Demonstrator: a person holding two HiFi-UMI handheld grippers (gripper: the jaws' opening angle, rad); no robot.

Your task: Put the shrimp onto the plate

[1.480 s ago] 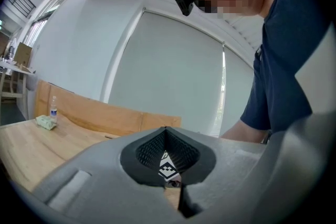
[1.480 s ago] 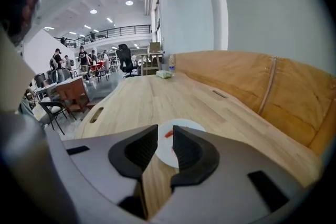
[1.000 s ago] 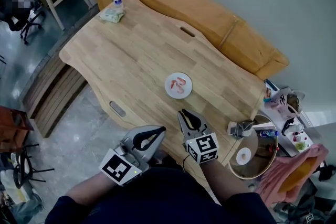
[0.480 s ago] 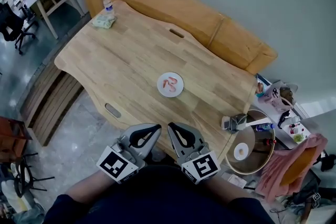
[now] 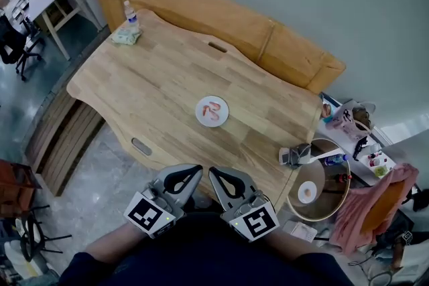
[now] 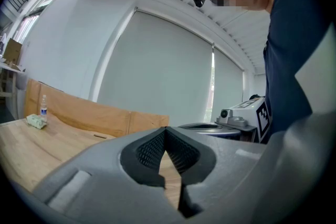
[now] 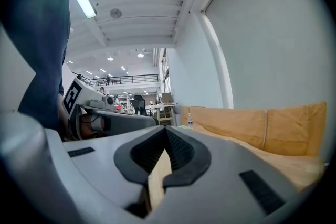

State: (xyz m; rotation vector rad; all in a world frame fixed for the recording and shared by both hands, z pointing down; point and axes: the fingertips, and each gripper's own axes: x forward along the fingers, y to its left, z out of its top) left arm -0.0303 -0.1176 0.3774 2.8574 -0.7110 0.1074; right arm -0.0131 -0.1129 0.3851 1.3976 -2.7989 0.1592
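A small white plate [image 5: 212,111] sits near the middle of the wooden table [image 5: 161,77], with pink shrimp [image 5: 214,108] lying on it. Both grippers are held close to my body, off the near edge of the table and well short of the plate. My left gripper [image 5: 198,169] and my right gripper [image 5: 212,171] point side by side toward the table. Each one's jaws meet at the tips with nothing between them, as the left gripper [image 6: 166,128] and right gripper [image 7: 166,128] views show. Neither gripper view shows the plate.
A water bottle [image 5: 128,11] and a green cloth [image 5: 125,35] stand at the table's far left corner. A round stool [image 5: 316,189] with clutter is off the table's right end. A long wooden panel [image 5: 268,43] leans behind the table.
Both grippers have drawn back toward my body and come together. The right one has pulled away from the plate. The view has shifted, so the table looks farther off.
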